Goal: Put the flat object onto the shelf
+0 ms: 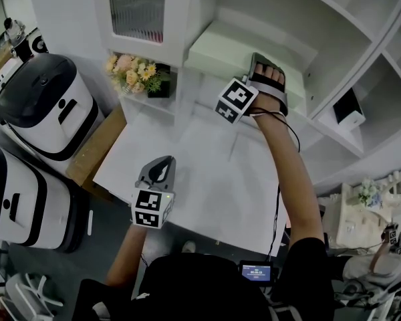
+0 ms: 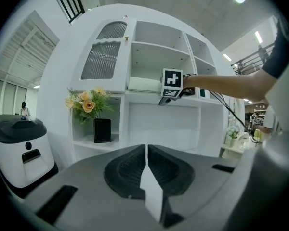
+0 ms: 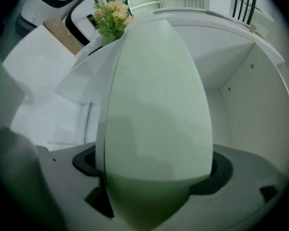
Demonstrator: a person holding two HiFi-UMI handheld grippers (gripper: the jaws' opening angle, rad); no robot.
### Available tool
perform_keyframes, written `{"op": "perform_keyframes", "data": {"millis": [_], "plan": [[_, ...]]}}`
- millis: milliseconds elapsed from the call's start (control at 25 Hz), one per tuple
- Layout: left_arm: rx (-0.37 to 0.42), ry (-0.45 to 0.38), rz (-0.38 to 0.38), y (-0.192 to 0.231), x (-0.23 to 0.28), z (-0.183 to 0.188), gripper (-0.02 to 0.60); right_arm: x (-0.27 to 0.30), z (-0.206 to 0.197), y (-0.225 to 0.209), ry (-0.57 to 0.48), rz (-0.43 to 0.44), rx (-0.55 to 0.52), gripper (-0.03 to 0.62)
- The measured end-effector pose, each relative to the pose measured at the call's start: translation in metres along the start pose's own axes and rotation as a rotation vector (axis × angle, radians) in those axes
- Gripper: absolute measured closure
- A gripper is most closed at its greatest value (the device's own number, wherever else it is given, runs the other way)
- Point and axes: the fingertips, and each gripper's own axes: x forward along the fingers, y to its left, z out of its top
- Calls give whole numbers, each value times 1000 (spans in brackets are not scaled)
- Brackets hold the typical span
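**A:** Where is the flat green thing (image 1: 230, 55) to be found?

**B:** It is laid on a board of the white shelf (image 1: 324, 122), up above the white table (image 1: 207, 172). Its near end is met by the right tongs (image 1: 267, 67).

**A:** Is it being squeezed?

**B:** The right tongs are spread wide open. The end of the green thing is seen between the two jaws.

**A:** And the left tongs (image 1: 162, 166)?

**B:** They are shut tight and nothing is held in them. They are held low over the table, well apart from the shelf.

**A:** What else is seen near the green thing?

**B:** Flowers (image 1: 134, 72) in a black pot (image 2: 102, 130) are set lower down, to the left.
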Motion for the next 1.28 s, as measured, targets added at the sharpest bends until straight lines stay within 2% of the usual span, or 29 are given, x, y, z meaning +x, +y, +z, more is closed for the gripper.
{"op": "perform_keyframes", "data": {"millis": [320, 680, 880, 1160, 1280], "plan": [[2, 9, -9, -5, -3, -4, 566, -13, 8, -3, -90, -15, 54, 141], [16, 0, -18, -12, -10, 3, 566, -33, 1, -2, -122, 5, 135, 141], [29, -3, -21, -15, -14, 6, 566, -46, -1, 0, -143, 51, 190, 143], [43, -17, -20, -18, -25, 16, 566, -68, -7, -7, -170, 42, 252, 143], [51, -21, -23, -21, -30, 19, 566, -79, -10, -7, -178, 63, 293, 143]]}}
